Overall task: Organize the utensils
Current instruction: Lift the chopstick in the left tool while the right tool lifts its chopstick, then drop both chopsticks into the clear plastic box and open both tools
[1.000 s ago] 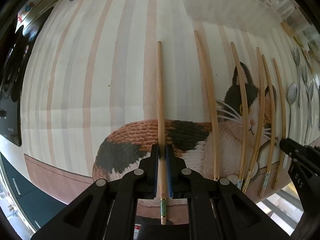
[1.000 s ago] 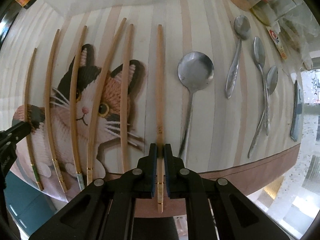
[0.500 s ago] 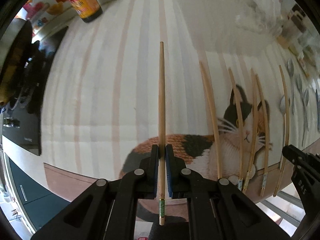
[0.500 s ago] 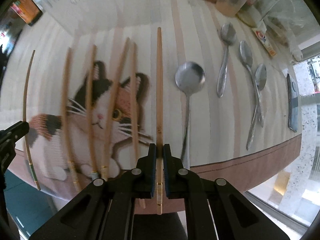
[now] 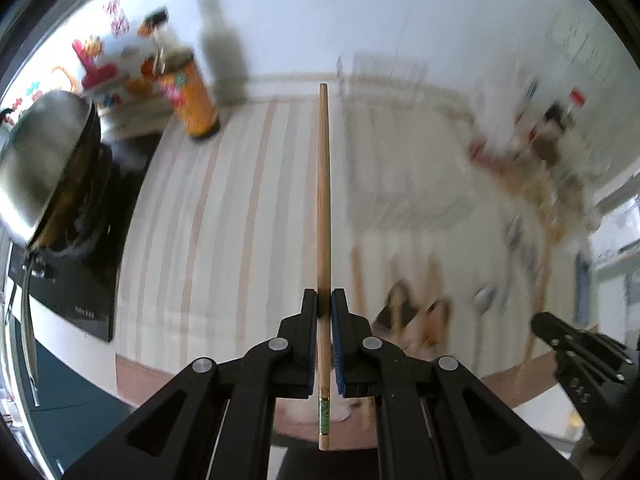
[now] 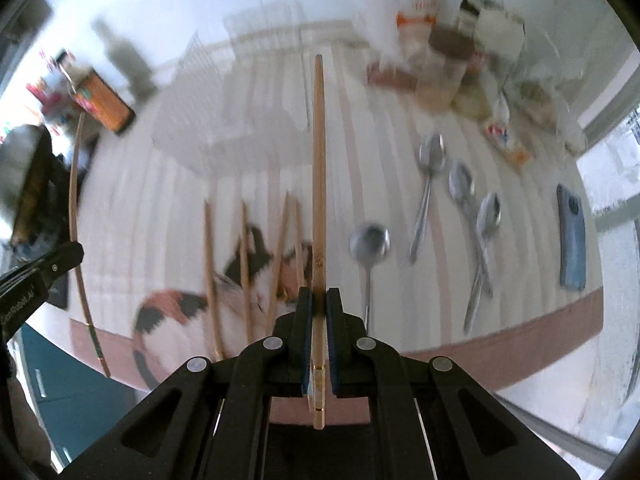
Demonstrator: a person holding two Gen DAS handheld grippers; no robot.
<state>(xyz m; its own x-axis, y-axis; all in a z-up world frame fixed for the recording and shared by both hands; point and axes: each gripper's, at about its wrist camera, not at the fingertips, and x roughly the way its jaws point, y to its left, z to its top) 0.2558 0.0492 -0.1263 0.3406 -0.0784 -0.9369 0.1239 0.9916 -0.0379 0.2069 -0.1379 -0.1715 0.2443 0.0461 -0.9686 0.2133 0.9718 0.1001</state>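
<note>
Two tools hang above the worktop [image 6: 400, 148] with its striped cat-print cloth [image 5: 224, 240]. Left tool [image 5: 324, 300] is clamped on a green-banded chopstick [image 5: 324, 200], right tool [image 6: 319, 300] on a gold-banded chopstick [image 6: 319, 160]. Four chopsticks [image 6: 245, 272] and four spoons [image 6: 430, 184] lie on the cloth.

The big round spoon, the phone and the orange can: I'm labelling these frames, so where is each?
big round spoon [image 6: 369, 245], right wrist view, on its bowl.
phone [image 6: 573, 236], right wrist view, middle of its back.
orange can [image 5: 193, 98], left wrist view, on its side wall.
</note>
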